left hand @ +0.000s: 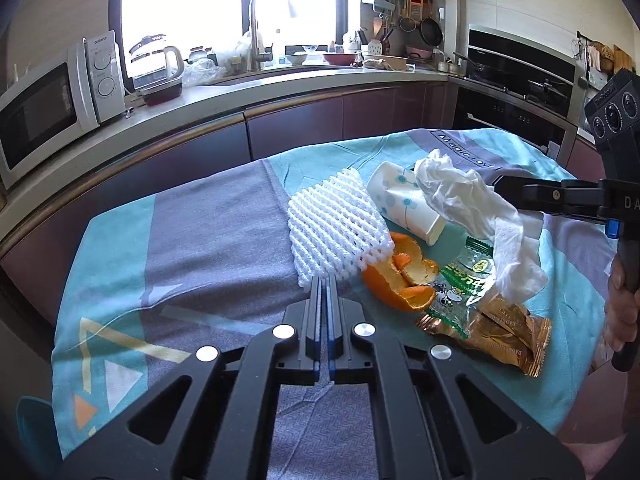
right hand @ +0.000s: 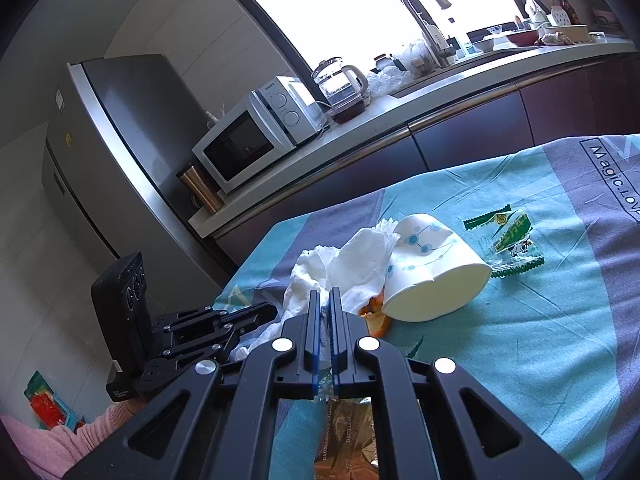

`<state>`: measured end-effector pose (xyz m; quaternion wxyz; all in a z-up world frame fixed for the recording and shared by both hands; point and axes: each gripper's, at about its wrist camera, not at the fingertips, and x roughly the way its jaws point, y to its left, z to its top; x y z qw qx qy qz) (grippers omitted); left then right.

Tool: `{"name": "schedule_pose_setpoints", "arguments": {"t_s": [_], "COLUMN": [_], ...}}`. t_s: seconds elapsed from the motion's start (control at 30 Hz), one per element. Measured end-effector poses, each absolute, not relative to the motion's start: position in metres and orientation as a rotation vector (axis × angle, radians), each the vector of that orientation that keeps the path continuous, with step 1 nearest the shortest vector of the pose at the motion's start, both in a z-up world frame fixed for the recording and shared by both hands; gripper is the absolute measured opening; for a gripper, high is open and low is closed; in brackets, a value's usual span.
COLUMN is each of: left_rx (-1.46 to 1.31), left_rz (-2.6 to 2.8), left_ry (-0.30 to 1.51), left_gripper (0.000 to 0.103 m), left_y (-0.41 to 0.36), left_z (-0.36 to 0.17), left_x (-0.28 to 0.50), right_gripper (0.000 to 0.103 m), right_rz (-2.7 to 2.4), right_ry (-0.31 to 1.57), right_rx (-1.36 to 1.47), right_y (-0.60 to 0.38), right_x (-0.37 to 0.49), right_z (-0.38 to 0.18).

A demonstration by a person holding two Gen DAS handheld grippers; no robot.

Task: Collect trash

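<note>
Trash sits heaped on the tablecloth: the left gripper pinches the foam net at its six-o'clock corner, the right gripper clamps the tissue, and either thin hold could slip on lifting.

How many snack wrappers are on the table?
2. A green wrapper lies beside the orange peel, and a gold wrapper lies partly under it, nearer the camera. Others could hide under the tissue.

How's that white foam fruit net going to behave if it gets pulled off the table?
The foam fruit net is open mesh, so probably very light and squashy. It already bends over the orange peel, so likely floppy. Its bumpy weave should grip the left gripper rather than slip.
</note>
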<state>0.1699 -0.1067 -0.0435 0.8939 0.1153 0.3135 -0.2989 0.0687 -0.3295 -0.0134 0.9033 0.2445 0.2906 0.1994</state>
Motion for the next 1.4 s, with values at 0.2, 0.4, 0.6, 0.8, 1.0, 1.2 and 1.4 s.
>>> {"name": "schedule_pose_setpoints", "arguments": {"t_s": [0.2,0.4,0.6,0.8,1.0,1.2,1.4], "left_rx": [0.389,0.462,0.418,0.334,0.229,0.145,0.077], "left_rz": [-0.654,-0.67,-0.719,-0.692,-0.655,-0.603,-0.531], "left_ry": [0.62,0.641,0.721,0.73,0.701,0.662,0.639], "left_gripper": [0.04,0.04,0.01,0.006,0.006,0.006,0.006], "left_y": [-0.137,-0.158,-0.165,-0.153,-0.121,-0.072,-0.011], "left_z": [-0.05,-0.058,-0.065,-0.064,-0.051,-0.034,-0.022], "left_x": [0.169,0.179,0.201,0.205,0.192,0.167,0.134], "right_gripper": [0.004,0.004,0.004,0.004,0.004,0.004,0.004], "right_rz": [0.401,0.402,0.402,0.401,0.429,0.484,0.575], "right_ry": [0.607,0.619,0.63,0.626,0.616,0.618,0.644], "right_rx": [0.524,0.552,0.56,0.568,0.556,0.545,0.51], "right_y": [-0.335,-0.341,-0.344,-0.345,-0.337,-0.318,-0.277], "right_x": [0.067,0.069,0.068,0.069,0.07,0.074,0.081], "right_z": [-0.019,-0.026,-0.031,-0.03,-0.025,-0.018,-0.013]}}
